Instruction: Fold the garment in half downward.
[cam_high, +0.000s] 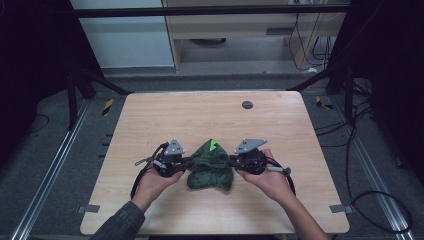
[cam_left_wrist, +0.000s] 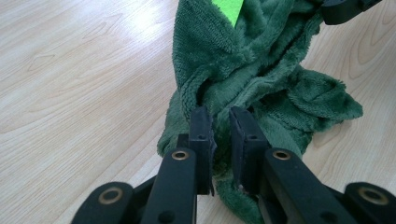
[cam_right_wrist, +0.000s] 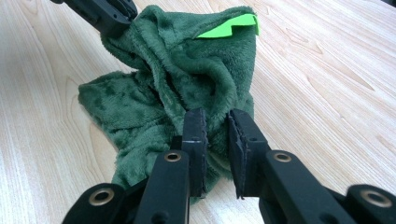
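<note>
A dark green fleece cloth (cam_high: 210, 167) lies bunched up in the middle of the wooden table (cam_high: 210, 115), with a bright green tag (cam_high: 213, 145) at its top. My left gripper (cam_high: 189, 162) holds the cloth's left side; in the left gripper view (cam_left_wrist: 219, 116) its narrow-set jaws pinch a fold of the cloth (cam_left_wrist: 243, 60). My right gripper (cam_high: 231, 161) grips the cloth's right side, and the right gripper view (cam_right_wrist: 215, 119) shows fleece (cam_right_wrist: 187, 74) between its jaws. Each gripper view also catches the opposite gripper: the right one (cam_left_wrist: 343, 9) and the left one (cam_right_wrist: 109, 14).
A small black round disc (cam_high: 247, 104) is set into the table near its far edge. Grey tape tabs (cam_high: 88, 208) (cam_high: 338, 208) mark the near corners. Bare wood surrounds the cloth. Cables trail on the floor at the right (cam_high: 380, 200).
</note>
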